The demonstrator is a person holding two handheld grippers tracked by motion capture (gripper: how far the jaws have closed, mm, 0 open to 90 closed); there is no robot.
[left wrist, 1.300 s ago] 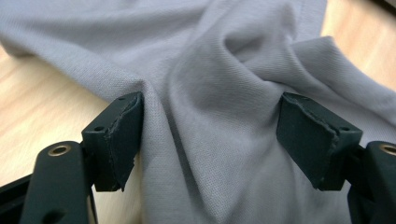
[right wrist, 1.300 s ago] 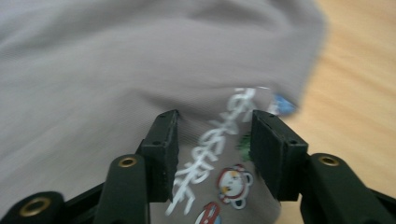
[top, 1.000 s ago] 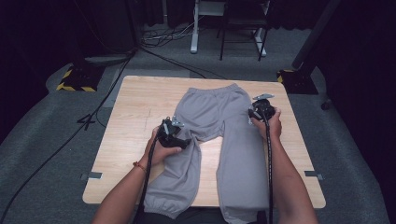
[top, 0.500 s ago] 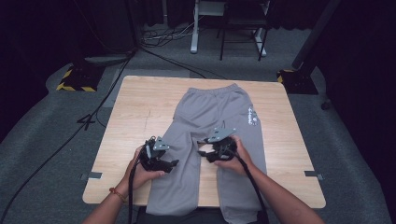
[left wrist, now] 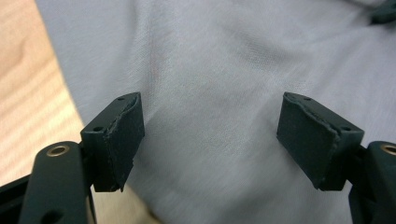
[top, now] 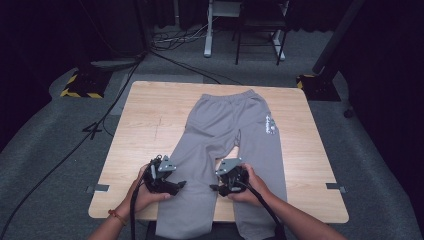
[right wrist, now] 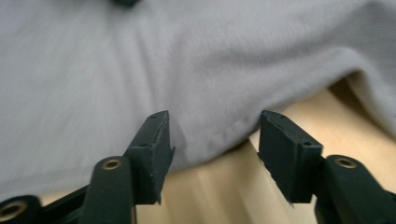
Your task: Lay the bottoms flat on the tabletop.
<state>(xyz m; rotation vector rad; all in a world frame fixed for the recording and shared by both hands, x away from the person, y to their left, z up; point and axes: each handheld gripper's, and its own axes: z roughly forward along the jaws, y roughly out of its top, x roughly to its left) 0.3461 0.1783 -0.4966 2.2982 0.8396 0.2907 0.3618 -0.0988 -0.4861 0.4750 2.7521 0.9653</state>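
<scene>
Both hands have dropped nearer, left gripper (top: 176,185) and right gripper (top: 216,188) gaping unclenched over soft, limp grey sweatpants (top: 231,125), best pinched at leg edges.

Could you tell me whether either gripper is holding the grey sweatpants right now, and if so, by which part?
Nothing is held. The left gripper and right gripper are both open over one leg of the sweatpants, with no cloth pinched.

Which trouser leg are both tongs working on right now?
The leg on the person's left. The left tongs sit on its outer side and the right tongs at its inner edge; the other leg, the one below the white print, lies untouched.
</scene>
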